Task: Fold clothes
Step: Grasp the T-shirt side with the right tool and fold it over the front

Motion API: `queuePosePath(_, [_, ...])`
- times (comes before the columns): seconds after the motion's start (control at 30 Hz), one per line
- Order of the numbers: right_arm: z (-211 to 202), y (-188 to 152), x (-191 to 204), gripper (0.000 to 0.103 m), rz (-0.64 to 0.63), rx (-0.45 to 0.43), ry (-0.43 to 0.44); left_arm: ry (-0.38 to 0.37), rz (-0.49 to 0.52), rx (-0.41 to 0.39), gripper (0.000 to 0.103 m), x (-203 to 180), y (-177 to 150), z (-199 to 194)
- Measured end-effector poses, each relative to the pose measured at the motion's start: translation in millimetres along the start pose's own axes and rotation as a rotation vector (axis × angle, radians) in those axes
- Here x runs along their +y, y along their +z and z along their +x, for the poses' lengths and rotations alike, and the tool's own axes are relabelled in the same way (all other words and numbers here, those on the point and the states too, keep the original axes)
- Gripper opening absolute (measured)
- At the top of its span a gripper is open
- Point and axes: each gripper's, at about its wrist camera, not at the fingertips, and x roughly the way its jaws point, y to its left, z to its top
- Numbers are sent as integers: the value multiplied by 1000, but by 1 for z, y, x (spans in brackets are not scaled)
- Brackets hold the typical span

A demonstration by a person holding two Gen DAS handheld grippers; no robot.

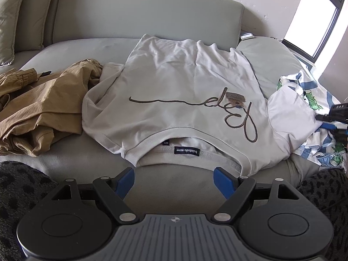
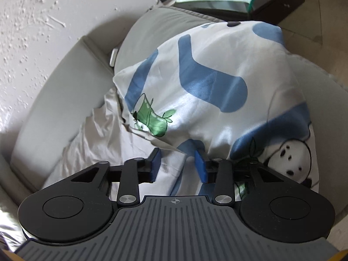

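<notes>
A light grey T-shirt (image 1: 184, 91) with a dark script logo lies spread on the sofa, collar toward me, its label showing. My left gripper (image 1: 174, 178) is open and empty, just in front of the collar. My right gripper (image 2: 177, 163) is open over the T-shirt's right sleeve (image 2: 171, 167), which lies between its fingers. The right gripper also shows at the right edge of the left wrist view (image 1: 333, 119), by the sleeve (image 1: 289, 113). A white garment with blue and green cartoon prints (image 2: 217, 82) lies heaped under and beyond the sleeve.
A tan garment (image 1: 39, 108) lies crumpled to the left of the T-shirt. The grey sofa backrest (image 1: 141, 19) runs behind, with a cushion (image 1: 10, 19) at far left. A window (image 1: 315, 15) is at right. Dark spotted fabric (image 1: 19, 187) flanks my left gripper.
</notes>
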Motion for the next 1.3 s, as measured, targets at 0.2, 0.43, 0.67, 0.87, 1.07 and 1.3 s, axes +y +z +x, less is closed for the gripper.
queuePosePath(0.2, [-13,0,22,3,-73,-77,-39,-5,-13,5,79,3,0,4])
queuePosePath(0.43, [-35,-18,108,3,-332,-110,39,-13,-27,6,79,6,-1,4])
queuePosePath(0.67, [-16,-105,183,3,-614,93,167,11,-65,1,79,19,-2,2])
queuePosePath(0.87, [2,-149,185,37,-725,313,196,11,-77,14,79,26,-2,5])
queuePosePath(1.07, [-20,-91,139,40,-505,213,171,-11,-65,27,79,21,-2,12])
queuePosePath(1.3, [10,-68,46,41,-87,388,84,-9,-46,41,79,15,-3,15])
